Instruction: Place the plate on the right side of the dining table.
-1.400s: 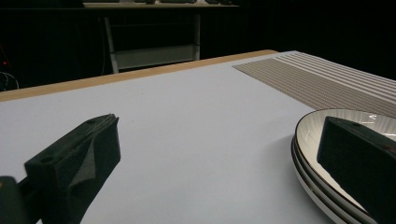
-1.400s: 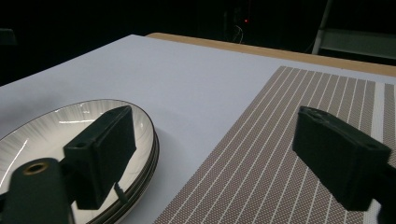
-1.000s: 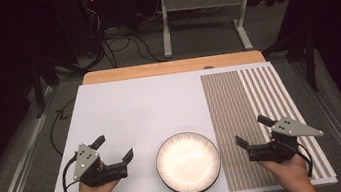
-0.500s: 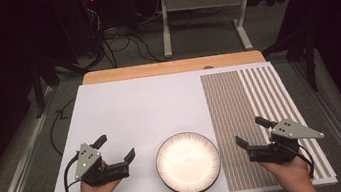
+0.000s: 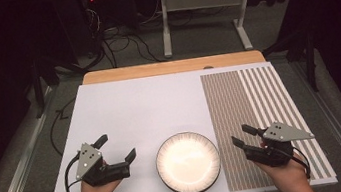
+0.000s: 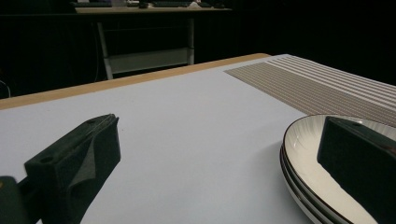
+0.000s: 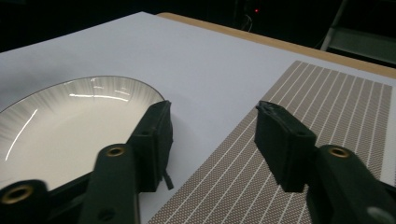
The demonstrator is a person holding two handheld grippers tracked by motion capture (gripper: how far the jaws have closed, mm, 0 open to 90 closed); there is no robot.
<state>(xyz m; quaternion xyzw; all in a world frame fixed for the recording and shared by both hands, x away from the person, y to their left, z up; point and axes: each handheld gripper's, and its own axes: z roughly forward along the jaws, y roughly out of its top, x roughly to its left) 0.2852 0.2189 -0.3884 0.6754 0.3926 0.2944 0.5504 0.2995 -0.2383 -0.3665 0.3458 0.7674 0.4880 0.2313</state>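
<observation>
A white plate with a dark rim sits near the front edge of the white table. In the left gripper view it shows as a stack of plates with more than one rim. My left gripper rests left of the plate, open with nothing between its jaws, and its right jaw reaches in front of the plate's rim. Right of the plate my right gripper is open and holds nothing. It hovers over the left edge of the striped placemat, with its left jaw beside the plate.
The brown striped placemat covers the table's right part and also shows in the left gripper view. A wooden strip runs along the far edge. Beyond it are a metal table frame and cables on the floor.
Both grippers have drifted very slightly toward the near edge. The plate has not moved.
</observation>
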